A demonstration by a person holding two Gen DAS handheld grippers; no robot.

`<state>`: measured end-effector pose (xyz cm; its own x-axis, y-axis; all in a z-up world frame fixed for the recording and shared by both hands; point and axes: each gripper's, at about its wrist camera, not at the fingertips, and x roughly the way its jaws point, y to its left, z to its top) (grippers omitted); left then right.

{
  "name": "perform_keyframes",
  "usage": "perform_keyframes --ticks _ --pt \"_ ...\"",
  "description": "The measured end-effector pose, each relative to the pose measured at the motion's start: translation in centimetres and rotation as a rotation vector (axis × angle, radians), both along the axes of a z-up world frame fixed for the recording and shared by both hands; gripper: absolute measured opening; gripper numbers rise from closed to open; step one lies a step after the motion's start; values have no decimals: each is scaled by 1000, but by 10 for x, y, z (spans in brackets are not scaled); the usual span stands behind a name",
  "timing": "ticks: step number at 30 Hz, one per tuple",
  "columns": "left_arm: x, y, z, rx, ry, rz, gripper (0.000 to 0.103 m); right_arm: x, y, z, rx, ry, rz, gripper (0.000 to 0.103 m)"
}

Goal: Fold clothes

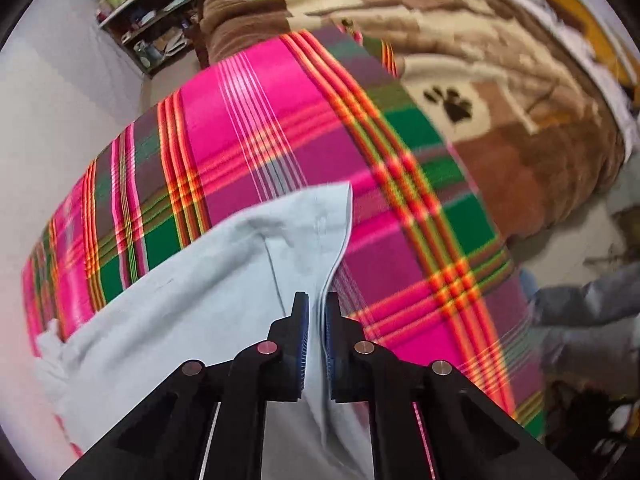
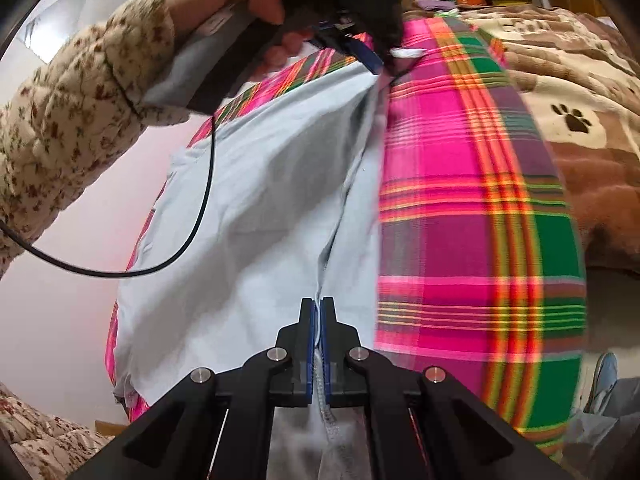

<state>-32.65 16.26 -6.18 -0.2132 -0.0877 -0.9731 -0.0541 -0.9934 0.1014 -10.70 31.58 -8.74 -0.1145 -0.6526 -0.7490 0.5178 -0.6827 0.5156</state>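
Black plastic makes up both tools. At the bottom centre of the right wrist view, the right gripper (image 2: 319, 312) has its blue-padded fingers (image 2: 311, 332) pressed together on a folded edge of the pale blue cotton garment (image 2: 256, 208), a thin ridge of cloth pinched between the pads. In the left wrist view, the left gripper (image 1: 317, 312) at the bottom centre stands with its blue-lined fingers (image 1: 303, 320) narrowly apart, several layered edges of the same garment (image 1: 192, 280) running up between them; the pads look clamped on that bundle, though blur softens the contact.

From the right gripper the garment spreads upward and to the left across the middle of the right wrist view, creased along a seam, its far corner reaching the left gripper (image 2: 380, 62) near the top centre, where that cloth corner sits between the dark fingers. A hand (image 2: 248, 0) at the upper left grips that tool's handle, wearing a cream floral quilted sleeve (image 2: 80, 92); a thin black cable (image 2: 200, 208) loops down from it across the left side.

Under the garment lies a pink, green and orange plaid blanket (image 1: 280, 132), filling the centre of the left wrist view. Beyond it, to the upper right, lies a brown and cream fleece blanket with a black paw print (image 1: 452, 104). A cluttered dark wooden shelf (image 1: 152, 12) stands at the upper left.
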Motion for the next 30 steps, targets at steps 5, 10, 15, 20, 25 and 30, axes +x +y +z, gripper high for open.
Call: perform_keyframes --ticks 5,10,15,20,25,30 --pt "-5 -3 21 104 78 52 5 -5 27 4 13 -2 -88 3" --pt "-15 3 24 160 108 77 5 -18 72 -2 3 -54 -199 2" --pt "-23 14 2 86 30 34 8 -25 95 -4 17 -80 -256 2" --pt "-34 14 -15 -23 -65 40 29 -20 100 -2 66 -27 -274 1" --pt "-40 20 -18 -29 -81 36 38 -19 93 -1 60 -31 -241 1" --pt "-46 39 -29 -154 -95 -40 45 -13 76 0 66 -16 -174 4"
